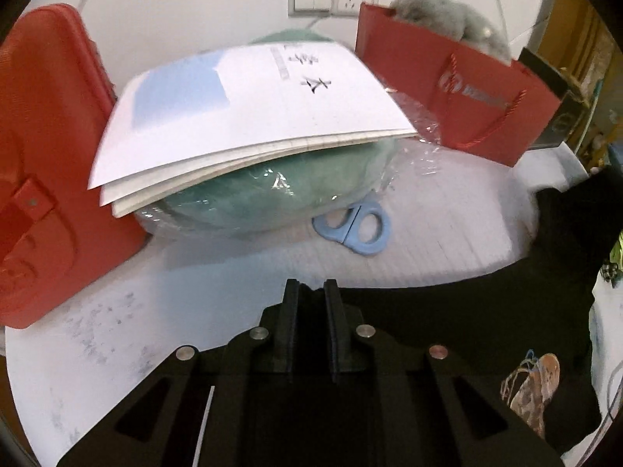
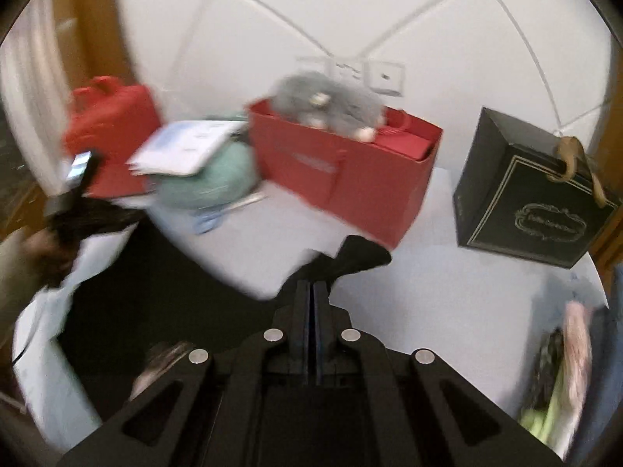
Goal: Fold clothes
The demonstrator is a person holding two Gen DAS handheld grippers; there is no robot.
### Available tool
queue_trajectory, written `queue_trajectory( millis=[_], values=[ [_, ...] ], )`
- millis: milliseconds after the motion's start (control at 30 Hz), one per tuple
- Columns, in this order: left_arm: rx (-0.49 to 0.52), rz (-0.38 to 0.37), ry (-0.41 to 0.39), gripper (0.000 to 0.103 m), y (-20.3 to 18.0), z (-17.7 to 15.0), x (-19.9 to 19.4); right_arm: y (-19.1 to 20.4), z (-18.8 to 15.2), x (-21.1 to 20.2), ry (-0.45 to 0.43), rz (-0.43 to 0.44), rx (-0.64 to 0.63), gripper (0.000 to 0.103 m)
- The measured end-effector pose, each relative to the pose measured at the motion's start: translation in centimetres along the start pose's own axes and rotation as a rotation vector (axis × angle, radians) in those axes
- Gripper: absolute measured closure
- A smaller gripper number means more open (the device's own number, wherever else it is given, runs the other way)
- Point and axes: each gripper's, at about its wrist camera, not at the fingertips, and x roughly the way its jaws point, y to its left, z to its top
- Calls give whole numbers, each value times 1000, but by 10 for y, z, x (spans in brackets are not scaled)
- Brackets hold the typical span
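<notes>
Black garment gripped at two edges.
Left gripper and right gripper each pinch soft black cloth over the white table.

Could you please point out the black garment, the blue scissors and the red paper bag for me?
black garment (image 1: 447, 311): left wrist view, its spread cloth on the table.
blue scissors (image 1: 360, 227): left wrist view, the handle loops.
red paper bag (image 2: 350, 171): right wrist view, its front face.

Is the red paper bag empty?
No, a grey plush toy sticks out of the top of the red paper bag.
</notes>
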Motion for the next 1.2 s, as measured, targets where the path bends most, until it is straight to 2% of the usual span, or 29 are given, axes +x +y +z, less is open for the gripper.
queue_trajectory(
  millis=[133,200,300,333,367,433,500,533,633,733,933,1000,1067,1100,1133,1167,1200],
  values=[
    [-3,-10,-74,92,6,-21,-25,41,-74,-31,126,57,-79,102],
    [15,-14,-80,91,3,-39,-27,51,-119,-27,245,106,-48,101],
    [42,-15,27,78,4,-69,-33,45,-174,-9,394,82,82,94],
    [31,-1,90,66,8,-79,-30,38,-185,-7,404,62,138,90],
    [12,2,122,57,11,-85,-29,30,-191,-7,393,41,190,90],
    [-41,-11,149,52,19,-90,-31,18,-190,-11,338,26,279,87],
    [-116,-39,149,45,29,-90,-36,11,-185,-13,283,21,336,72],
    [-153,-53,149,42,34,-89,-39,10,-181,-11,266,20,348,61],
    [-233,-42,156,41,44,-81,-40,13,-168,-4,236,23,352,59],
    [-266,-16,183,40,44,-73,-29,22,-155,4,234,38,317,59],
    [-211,27,256,41,24,-82,3,35,-130,30,254,46,275,56],
    [-191,25,258,56,17,-86,9,37,-130,42,278,13,251,55],
    [-164,9,252,80,9,-86,10,40,-131,53,304,-26,218,53],
    [-137,18,247,85,4,-85,9,40,-133,57,316,-29,203,53],
    [-106,31,243,88,-1,-83,8,42,-135,62,334,-29,180,58],
    [-88,42,241,91,-5,-83,7,45,-136,66,348,-29,155,83],
    [-76,50,241,91,-7,-82,6,48,-136,69,354,-29,126,92]
  ],
)
